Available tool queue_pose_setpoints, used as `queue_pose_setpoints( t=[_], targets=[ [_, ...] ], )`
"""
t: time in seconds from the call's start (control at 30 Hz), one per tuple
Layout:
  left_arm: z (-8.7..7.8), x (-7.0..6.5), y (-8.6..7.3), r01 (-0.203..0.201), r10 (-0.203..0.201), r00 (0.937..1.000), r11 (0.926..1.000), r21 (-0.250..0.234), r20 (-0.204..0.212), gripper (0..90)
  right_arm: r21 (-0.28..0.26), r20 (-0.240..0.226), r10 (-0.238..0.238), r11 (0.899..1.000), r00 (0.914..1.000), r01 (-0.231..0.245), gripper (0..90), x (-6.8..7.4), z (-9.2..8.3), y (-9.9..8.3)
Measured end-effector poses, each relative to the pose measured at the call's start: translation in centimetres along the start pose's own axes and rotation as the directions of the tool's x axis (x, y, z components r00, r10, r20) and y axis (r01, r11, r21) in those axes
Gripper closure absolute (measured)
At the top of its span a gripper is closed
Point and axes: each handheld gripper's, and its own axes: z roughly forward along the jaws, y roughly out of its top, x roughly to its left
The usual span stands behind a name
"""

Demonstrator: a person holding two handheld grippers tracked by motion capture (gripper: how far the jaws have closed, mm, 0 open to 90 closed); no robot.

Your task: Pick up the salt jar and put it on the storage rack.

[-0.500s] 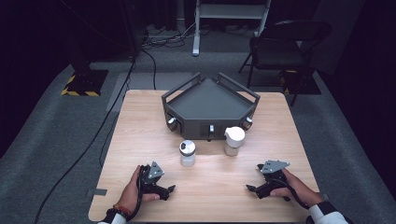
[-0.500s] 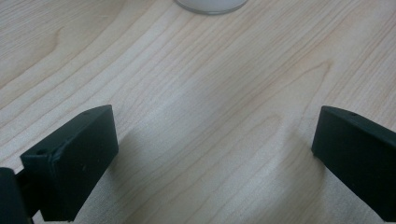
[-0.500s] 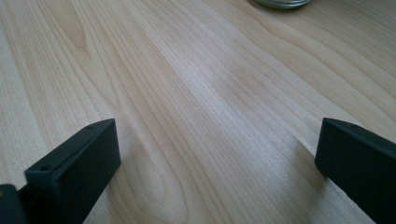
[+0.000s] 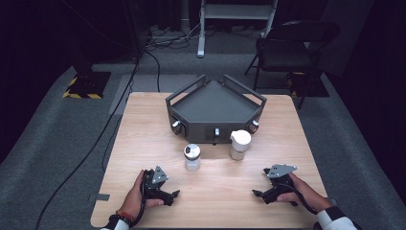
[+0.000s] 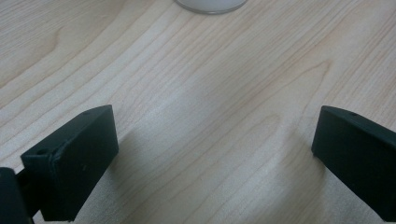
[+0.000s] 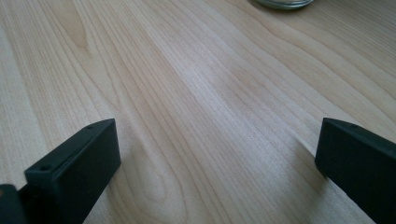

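Jars first: two small ones are standing upright on the wooden table (image 4: 143,129), just in front of the dark grey tray (image 4: 210,103). Clear jar with the silver lid (image 4: 192,157) is sitting left of centre; white-capped jar (image 4: 239,144) is standing to its right, nearer the tray's front wall, the two near each other but not touching. Left gripper (image 4: 173,195) is resting on the table at the near edge, held in the left hand (image 4: 134,200), jaws pointing toward the table's middle and standing wide apart with nothing between them (bare wood grain is showing between them in the left gripper view, with a jar base (image 5: 211,5) peeking in at the top edge). Right gripper (image 4: 257,194) is lying near the opposite near corner in the right hand (image 4: 301,192), jaws also spread wide and gripping nothing; a jar's foot (image 6: 283,3) is showing at the top of its view. Both grippers are sitting well apart from the jars.
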Motion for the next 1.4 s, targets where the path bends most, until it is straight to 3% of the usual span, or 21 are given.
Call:
queue_pose_setpoints(
  t=[0.7, 0.83, 1.27, 1.4],
  targets=[
    [0.3, -0.3, 0.4, -0.014, 0.014, 0.9999, 0.9999, -0.008, -0.002, 2.2, -0.001, 0.001, 0.002, 1.000, 1.0000, -0.002, 0.0, 0.0, 0.0, 0.0],
    [0.0, -0.1, 0.2, 0.008, -0.007, 1.0000, 0.9989, -0.047, 0.002, 1.5, 0.000, 0.001, 0.002, 1.000, 1.0000, -0.002, 0.0, 0.0, 0.0, 0.0],
    [-0.6, -0.3, 1.5, -0.022, 0.023, 0.9997, 0.9911, -0.131, 0.006, 1.3, 0.000, 0.000, 0.000, 1.000, 1.0000, 0.000, 0.0, 0.0, 0.0, 0.0],
    [-0.6, -0.1, 1.8, -0.012, 0.013, 0.9999, 0.9886, -0.150, 0.006, 1.3, 0.000, 0.000, 0.000, 1.000, 1.0000, 0.000, 0.0, 0.0, 0.0, 0.0]
  ],
)
